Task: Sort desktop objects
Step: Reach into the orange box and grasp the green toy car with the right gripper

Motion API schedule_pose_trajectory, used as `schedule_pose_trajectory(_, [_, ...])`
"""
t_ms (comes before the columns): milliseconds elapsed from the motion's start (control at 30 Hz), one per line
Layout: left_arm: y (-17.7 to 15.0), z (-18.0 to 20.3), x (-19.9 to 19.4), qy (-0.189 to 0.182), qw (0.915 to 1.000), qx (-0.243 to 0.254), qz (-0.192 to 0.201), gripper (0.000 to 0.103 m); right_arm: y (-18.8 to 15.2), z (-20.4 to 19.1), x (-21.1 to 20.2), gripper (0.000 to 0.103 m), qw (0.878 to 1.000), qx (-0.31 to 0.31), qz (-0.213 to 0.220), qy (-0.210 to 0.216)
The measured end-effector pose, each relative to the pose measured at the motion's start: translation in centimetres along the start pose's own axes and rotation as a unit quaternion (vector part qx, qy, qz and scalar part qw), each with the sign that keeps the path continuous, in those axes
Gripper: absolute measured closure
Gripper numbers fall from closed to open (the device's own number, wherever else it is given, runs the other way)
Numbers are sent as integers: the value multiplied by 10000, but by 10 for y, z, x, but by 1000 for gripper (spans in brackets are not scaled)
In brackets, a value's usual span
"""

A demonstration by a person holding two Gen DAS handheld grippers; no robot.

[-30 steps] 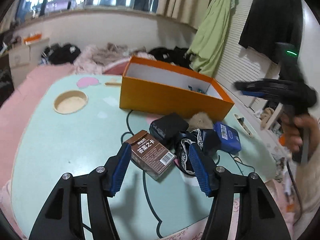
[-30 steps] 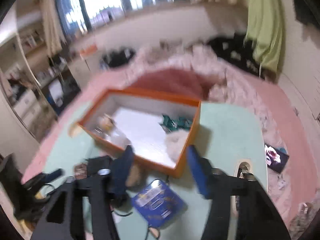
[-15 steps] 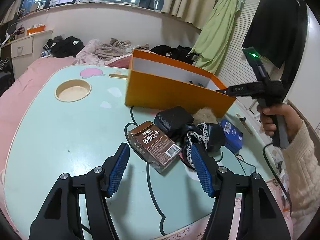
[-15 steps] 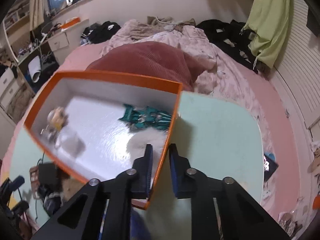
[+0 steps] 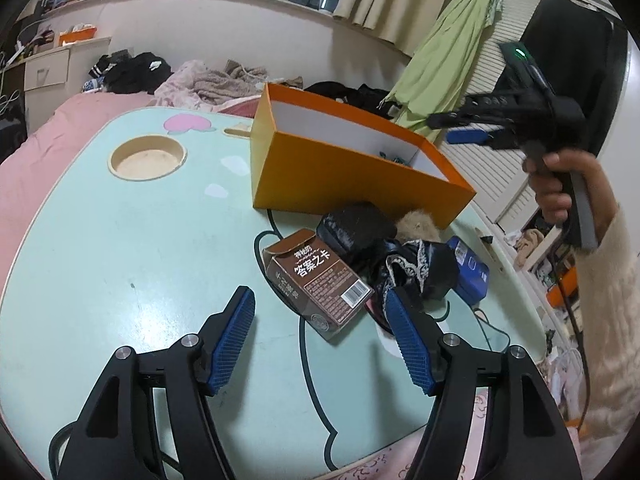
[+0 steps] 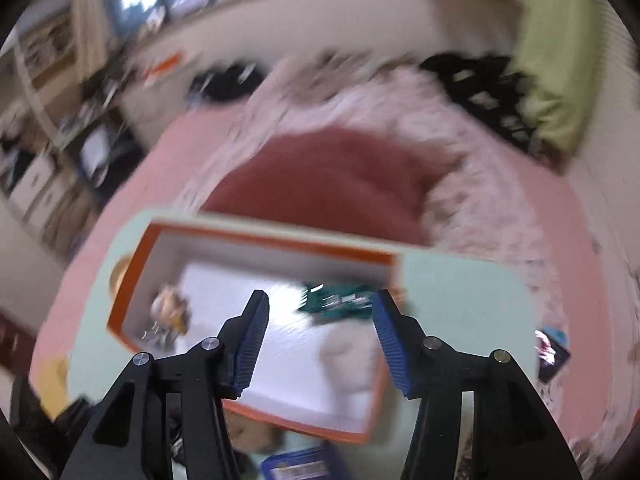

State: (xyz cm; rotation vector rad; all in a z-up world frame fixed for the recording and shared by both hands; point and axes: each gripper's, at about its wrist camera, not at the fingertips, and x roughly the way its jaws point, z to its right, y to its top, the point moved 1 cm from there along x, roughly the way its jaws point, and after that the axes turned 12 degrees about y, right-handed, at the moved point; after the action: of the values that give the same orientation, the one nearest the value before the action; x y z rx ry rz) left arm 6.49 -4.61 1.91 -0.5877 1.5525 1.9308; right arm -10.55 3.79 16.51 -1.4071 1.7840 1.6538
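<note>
Left gripper [image 5: 320, 336] low over the near edge of the mint-green table [image 5: 120, 260], tilted down, jaws wide and just been opening further; nothing gripped. Brown carton [image 5: 318, 284] lies on its side ahead of the 2 blue pads, not touched by them.

Behind the carton, left to right: black pouch [image 5: 354, 228], tan fur ball [image 5: 416, 226], dark lace-trimmed cloth [image 5: 416, 268], blue box [image 5: 470, 272], all bunched against the front wall of the orange box [image 5: 340, 176].

Right hand [image 5: 560, 184], cream sleeve, holds the right gripper [image 6: 320, 336] above the orange box's far right corner, angled steeply down. Its jaws stand about half apart, just been opening, empty. Wrist view is blurred: inside the box I make out a teal item [image 6: 340, 300], a pale fluffy lump [image 6: 348, 364] and, probably, a small figurine [image 6: 170, 308] at the left.
</note>
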Motion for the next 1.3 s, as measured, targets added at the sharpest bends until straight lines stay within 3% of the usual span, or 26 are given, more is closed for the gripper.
schedule_pose_trajectory(33, [0, 0, 0, -5, 10000, -1, -6, 35, 3, -3, 13, 51, 9995, -121, -269, -59])
schedule_pose_trajectory(100, [0, 1, -1, -11, 10000, 2, 1, 35, 7, -7, 36, 76, 9970, -317, -645, -295])
schedule_pose_trajectory(133, [-1, 0, -1, -16, 10000, 0, 10, 35, 9, -8, 46, 78, 9957, -375, -764, -374])
schedule_pose_trajectory(367, [-1, 0, -1, -45, 10000, -31, 1, 34, 9, -8, 90, 79, 9863, -588, -1335, -775])
schedule_pose_trajectory(467, [0, 0, -1, -55, 10000, -52, 4, 34, 5, -9, 88, 81, 9853, -699, -1291, -877])
schedule_pose_trajectory(500, [0, 0, 0, -60, 10000, -58, 3, 34, 5, -10, 86, 86, 9857, -737, -1259, -844])
schedule_pose_trajectory(600, [0, 0, 1, -65, 9999, -82, -5, 34, 6, -15, 74, 89, 9889, -761, -1055, -715])
schedule_pose_trajectory(633, [0, 0, 1, -64, 9999, -89, -9, 34, 6, -15, 65, 89, 9912, -745, -924, -587])
schedule_pose_trajectory(700, [-1, -1, 1, -69, 9999, -97, -22, 34, 8, -21, 48, 102, 9947, -697, -693, -312])
schedule_pose_trajectory(867, [-1, 0, 2, -58, 9999, -97, -31, 34, 6, -41, -11, 102, 9965, -815, -35, 190])
schedule_pose_trajectory(933, [-1, 0, 3, -63, 9999, -99, -55, 34, 3, -51, -25, 100, 9957, -911, 66, 161])
schedule_pose_trajectory(967, [-1, 0, 3, -67, 9999, -97, -75, 34, 3, -54, -24, 87, 9954, -953, -13, 53])
schedule_pose_trajectory(1000, [-1, 1, 4, -68, 9999, -90, -96, 34, 1, -54, -19, 64, 9949, -992, -163, -57])
schedule_pose_trajectory(1067, [-1, 1, 5, -56, 9999, -70, -113, 34, 0, -50, 1, 48, 9934, -1034, -436, -243])
schedule_pose_trajectory(1267, [-1, -2, 6, -60, 9998, -99, -131, 34, 4, -16, 69, 47, 9886, -613, -1200, -669])
schedule_pose_trajectory(1300, [-1, -2, 7, -67, 9998, -108, -140, 34, 4, -13, 75, 42, 9880, -555, -1267, -687])
